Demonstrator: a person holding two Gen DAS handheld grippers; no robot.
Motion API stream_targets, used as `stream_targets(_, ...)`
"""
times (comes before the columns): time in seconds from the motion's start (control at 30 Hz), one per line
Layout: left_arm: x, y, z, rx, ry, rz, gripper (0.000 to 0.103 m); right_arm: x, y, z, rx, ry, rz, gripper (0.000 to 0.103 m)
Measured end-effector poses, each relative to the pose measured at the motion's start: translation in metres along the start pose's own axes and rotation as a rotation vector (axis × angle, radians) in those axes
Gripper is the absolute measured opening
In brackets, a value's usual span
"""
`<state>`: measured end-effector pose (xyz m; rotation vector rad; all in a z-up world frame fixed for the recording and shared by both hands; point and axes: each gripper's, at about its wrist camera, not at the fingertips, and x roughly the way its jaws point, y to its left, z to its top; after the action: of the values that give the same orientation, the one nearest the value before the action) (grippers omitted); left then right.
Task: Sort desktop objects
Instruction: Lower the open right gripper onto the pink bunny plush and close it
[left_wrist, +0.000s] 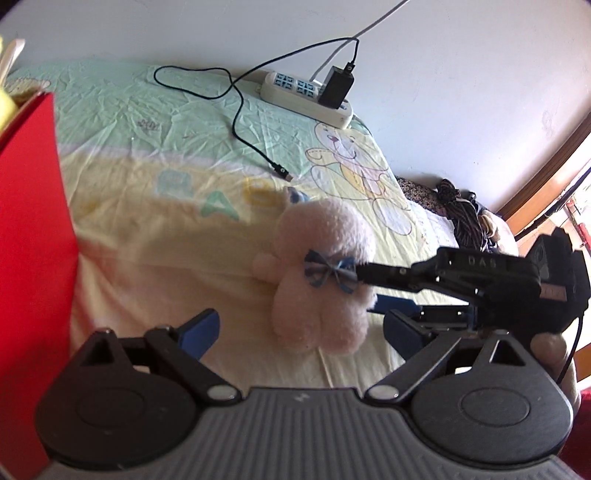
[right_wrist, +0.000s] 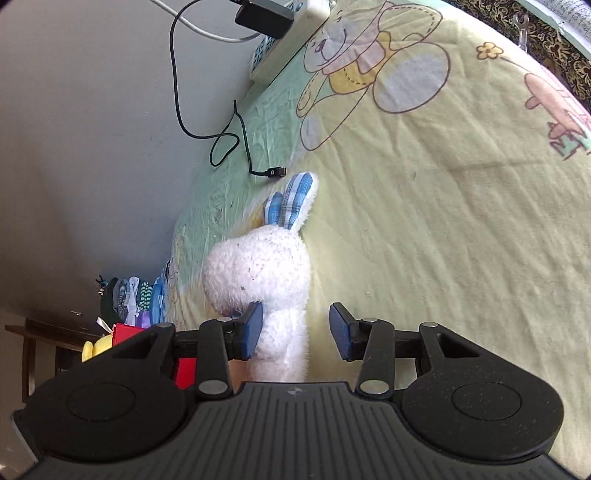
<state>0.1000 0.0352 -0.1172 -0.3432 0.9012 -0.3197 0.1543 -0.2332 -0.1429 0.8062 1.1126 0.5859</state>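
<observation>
My right tool (right_wrist: 295, 332), fingers apart, straddles the plush rabbit (right_wrist: 266, 280) low in frame — soft, light, squashy; I'd pinch its torso. Left tool (left_wrist: 299, 328) gapes too.

Legible markings: "DAS" on the right gripper (left_wrist: 373, 291) body; large letters on the bedsheet (left_wrist: 221, 199), blurred, apparently "BABY".

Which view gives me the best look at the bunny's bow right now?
The left wrist view. The blue bow faces that camera on the plush bunny, beside the right gripper reaching in. The right wrist view shows only the bunny's back and checked ears; the bow is hidden.
</observation>
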Motion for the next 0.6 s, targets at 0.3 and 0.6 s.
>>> stream_targets(0.3, 0.043, -0.013, 0.024, 0.018, 0.015, 0.004, 0.076, -0.009, -0.007, 0.006, 0.001, -0.050, 0.097, 0.046)
stream_targets(0.6, 0.067, -0.017, 0.032, 0.024, 0.013, 0.041, 0.074, 0.022, -0.010, 0.022, 0.051, -0.001, 0.151, 0.056)
